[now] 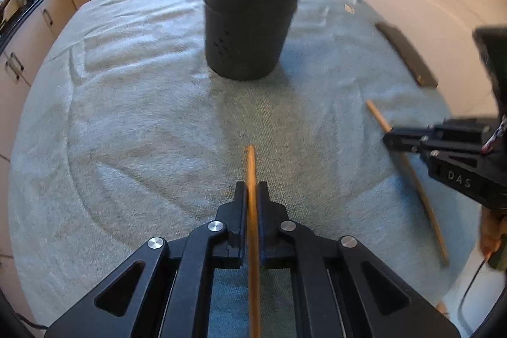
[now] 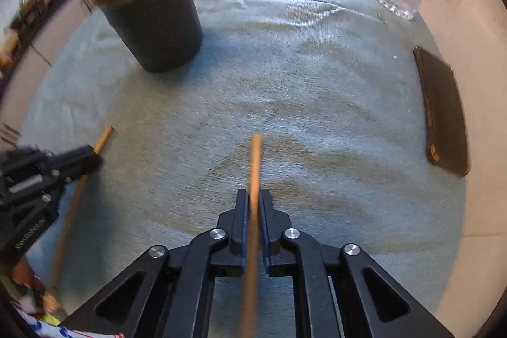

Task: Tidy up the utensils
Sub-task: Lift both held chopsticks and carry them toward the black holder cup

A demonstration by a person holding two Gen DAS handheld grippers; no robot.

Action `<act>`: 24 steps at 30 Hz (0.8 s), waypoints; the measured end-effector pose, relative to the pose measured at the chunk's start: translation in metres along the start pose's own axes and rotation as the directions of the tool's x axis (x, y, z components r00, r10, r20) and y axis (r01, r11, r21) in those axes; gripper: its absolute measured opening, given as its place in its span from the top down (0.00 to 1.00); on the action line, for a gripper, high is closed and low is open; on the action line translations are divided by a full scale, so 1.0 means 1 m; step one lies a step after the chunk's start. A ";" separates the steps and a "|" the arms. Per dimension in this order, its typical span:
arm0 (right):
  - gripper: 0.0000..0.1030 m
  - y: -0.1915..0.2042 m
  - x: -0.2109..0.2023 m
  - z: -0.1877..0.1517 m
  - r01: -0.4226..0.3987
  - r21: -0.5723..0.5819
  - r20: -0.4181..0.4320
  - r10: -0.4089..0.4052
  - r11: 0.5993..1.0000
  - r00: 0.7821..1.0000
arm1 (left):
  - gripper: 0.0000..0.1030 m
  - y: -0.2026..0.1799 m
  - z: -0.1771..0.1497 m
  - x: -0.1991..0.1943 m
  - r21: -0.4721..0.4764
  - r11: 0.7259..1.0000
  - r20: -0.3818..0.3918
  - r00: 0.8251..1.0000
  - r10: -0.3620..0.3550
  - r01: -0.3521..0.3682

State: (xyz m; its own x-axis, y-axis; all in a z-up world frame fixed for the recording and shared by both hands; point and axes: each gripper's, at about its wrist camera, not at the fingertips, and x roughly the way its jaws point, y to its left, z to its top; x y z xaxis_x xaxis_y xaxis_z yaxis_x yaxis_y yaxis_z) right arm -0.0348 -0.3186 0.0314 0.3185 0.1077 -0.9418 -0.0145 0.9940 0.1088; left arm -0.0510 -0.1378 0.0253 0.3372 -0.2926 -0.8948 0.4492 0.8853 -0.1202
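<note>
Over the green towel (image 1: 126, 116), left gripper (image 1: 252, 192) and right gripper (image 2: 253, 200) each clench a wooden chopstick (image 1: 251, 167), near the black holder (image 1: 250, 30).

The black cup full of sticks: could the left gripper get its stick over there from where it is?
Probably yes. The left gripper holds a stick, and only bare cloth lies between it and the black cup.
</note>
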 end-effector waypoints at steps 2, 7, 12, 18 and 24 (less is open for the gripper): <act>0.94 -0.001 -0.009 -0.003 -0.014 0.023 0.053 0.012 1.000 0.999 | 0.95 0.007 -0.002 -0.015 -0.039 0.999 0.047 0.999 -0.018 0.020; 0.94 0.006 -0.048 -0.018 -0.023 0.014 0.201 0.019 1.000 0.979 | 0.95 0.014 -0.011 -0.062 -0.060 0.998 0.176 0.984 -0.026 0.037; 0.94 0.020 -0.095 -0.034 -0.001 -0.013 0.350 0.005 1.000 0.937 | 0.95 0.009 -0.026 -0.111 -0.057 0.997 0.312 0.950 -0.022 0.042; 0.94 0.026 -0.143 -0.060 -0.011 0.008 0.475 0.006 1.000 0.880 | 0.95 0.000 -0.046 -0.153 -0.033 0.999 0.440 0.898 -0.001 0.017; 0.93 0.023 -0.156 -0.076 -0.013 0.014 0.515 0.004 1.000 0.857 | 0.95 -0.006 -0.063 -0.174 -0.018 1.000 0.492 0.871 0.007 0.002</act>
State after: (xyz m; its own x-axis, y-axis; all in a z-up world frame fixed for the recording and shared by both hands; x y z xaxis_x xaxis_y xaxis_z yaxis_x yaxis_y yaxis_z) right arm -0.1567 -0.3107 0.1570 0.7614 0.0856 -0.6426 -0.0055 0.9921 0.1257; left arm -0.1645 -0.0693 0.1547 0.7035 -0.4265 -0.5685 0.4352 0.8909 -0.1298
